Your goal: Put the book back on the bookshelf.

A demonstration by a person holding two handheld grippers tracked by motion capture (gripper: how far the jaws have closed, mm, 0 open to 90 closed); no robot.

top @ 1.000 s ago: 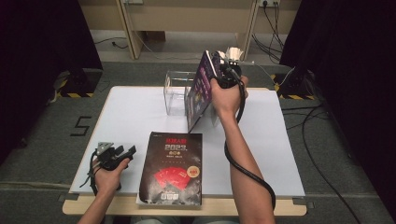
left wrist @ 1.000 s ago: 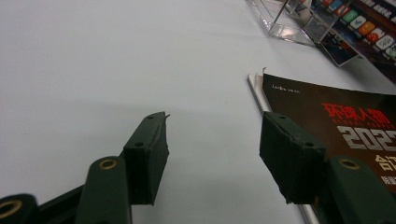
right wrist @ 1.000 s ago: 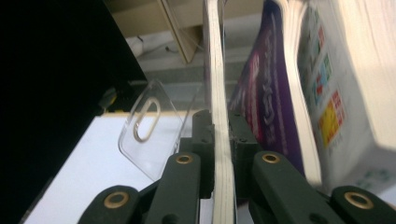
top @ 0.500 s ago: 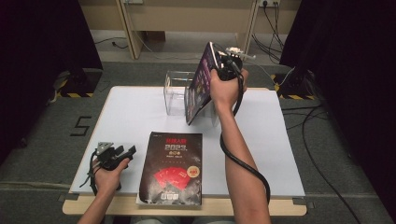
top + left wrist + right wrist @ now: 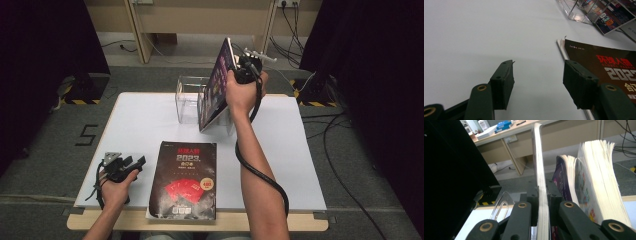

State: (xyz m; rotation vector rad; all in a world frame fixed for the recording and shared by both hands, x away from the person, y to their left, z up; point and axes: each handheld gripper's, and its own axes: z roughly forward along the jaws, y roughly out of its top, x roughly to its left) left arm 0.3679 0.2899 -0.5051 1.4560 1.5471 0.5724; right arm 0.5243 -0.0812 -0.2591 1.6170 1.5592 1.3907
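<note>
Right gripper (image 5: 239, 67), upper centre of the high view, is clamped tight on the edge of a magazine (image 5: 216, 90), held tilted with its lower corner down at the clear acrylic rack (image 5: 189, 100). In the right gripper view the jaws squeeze the magazine's page edge (image 5: 541, 195) right in the middle of the frame, with two more magazines (image 5: 596, 187) standing in the rack at right, pages fanned.

Step in hand looks like slotting the held magazine into the rack beside the others. To do it well: keep the grip firm, bring the magazine closer to upright, line its bottom edge up with a free slot, lower slowly so the corner doesn't catch the rack wall or push the standing copies, and release only once it is seated.

Left gripper (image 5: 120, 167), lower left of the high view, rests on the white table (image 5: 140, 125) with its jaws spread wide and nothing between them. Just to its right lies a dark magazine with red print (image 5: 186, 180), flat near the bottom centre; in the left gripper view its cover (image 5: 609, 67) sits beside the right-hand jaw, close but apart as far as can be seen.
</note>
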